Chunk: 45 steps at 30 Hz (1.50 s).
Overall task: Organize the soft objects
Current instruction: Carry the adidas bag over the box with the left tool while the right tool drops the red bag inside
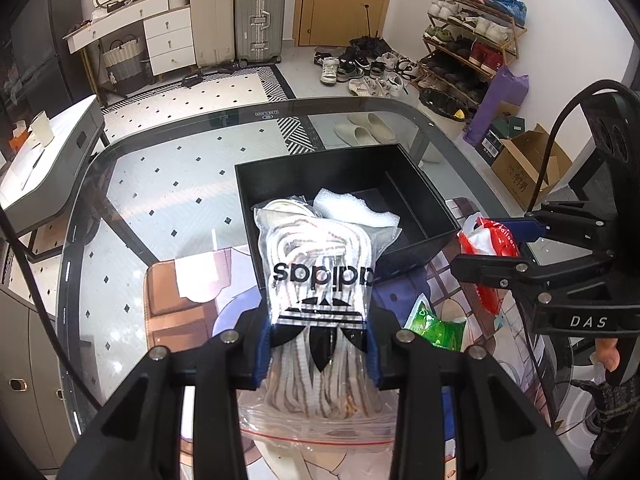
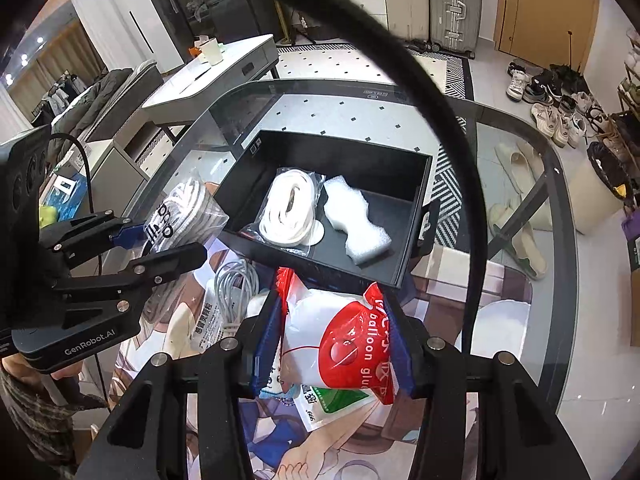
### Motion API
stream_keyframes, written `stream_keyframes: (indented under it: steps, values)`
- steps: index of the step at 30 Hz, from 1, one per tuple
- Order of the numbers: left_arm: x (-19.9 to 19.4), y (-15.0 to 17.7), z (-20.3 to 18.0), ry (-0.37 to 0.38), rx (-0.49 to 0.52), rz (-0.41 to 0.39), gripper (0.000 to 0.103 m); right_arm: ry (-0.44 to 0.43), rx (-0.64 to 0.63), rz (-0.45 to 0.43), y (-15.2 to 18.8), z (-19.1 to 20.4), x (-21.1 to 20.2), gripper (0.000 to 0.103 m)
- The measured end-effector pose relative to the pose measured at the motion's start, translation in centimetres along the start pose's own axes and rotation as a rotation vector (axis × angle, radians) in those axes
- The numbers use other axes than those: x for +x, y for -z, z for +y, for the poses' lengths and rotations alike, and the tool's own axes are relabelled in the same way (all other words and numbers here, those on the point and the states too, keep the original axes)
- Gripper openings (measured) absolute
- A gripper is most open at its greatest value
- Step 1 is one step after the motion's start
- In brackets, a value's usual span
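A clear adidas bag of pale laces (image 1: 320, 264) hangs between the blue pads of my left gripper (image 1: 318, 340), which is shut on it just in front of the black box (image 1: 280, 184). My right gripper (image 2: 332, 340) is shut on a red and white balloon glue bag (image 2: 344, 352), lifted above the printed mat near the box's (image 2: 360, 152) front wall. Inside the box lie a bagged white lace roll (image 2: 288, 204) and a white foam piece (image 2: 356, 216). From the right wrist, the left gripper (image 2: 164, 240) with its adidas bag (image 2: 188, 212) shows at the left.
On the printed mat (image 2: 440, 264) lie a grey coiled cable (image 2: 236, 288) and a green packet (image 1: 436, 328). The glass table (image 1: 160, 132) has a rounded rim. A thick black cable (image 2: 440, 92) arcs across the right wrist view. Shoes and suitcases stand on the floor beyond.
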<state>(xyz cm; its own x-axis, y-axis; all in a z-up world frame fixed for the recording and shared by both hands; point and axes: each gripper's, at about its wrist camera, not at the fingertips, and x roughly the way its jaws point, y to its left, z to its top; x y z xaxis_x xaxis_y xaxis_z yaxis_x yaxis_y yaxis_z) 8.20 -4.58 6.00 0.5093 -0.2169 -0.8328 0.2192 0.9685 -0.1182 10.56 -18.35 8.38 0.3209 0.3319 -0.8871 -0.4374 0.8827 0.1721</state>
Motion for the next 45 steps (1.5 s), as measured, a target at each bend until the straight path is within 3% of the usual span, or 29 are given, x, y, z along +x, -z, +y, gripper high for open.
stream_keyframes:
  steps: [23,45]
  values:
    - [-0.5,-4.5,0.1,-0.020,0.020,-0.050,0.035,-0.033,0.032,-0.104,-4.9,-1.3,-3.0,0.049]
    - [5.0,-8.4,1.5,-0.006,-0.013,0.004,0.035,-0.080,0.042,-0.061,-9.9,-2.6,1.8,0.049]
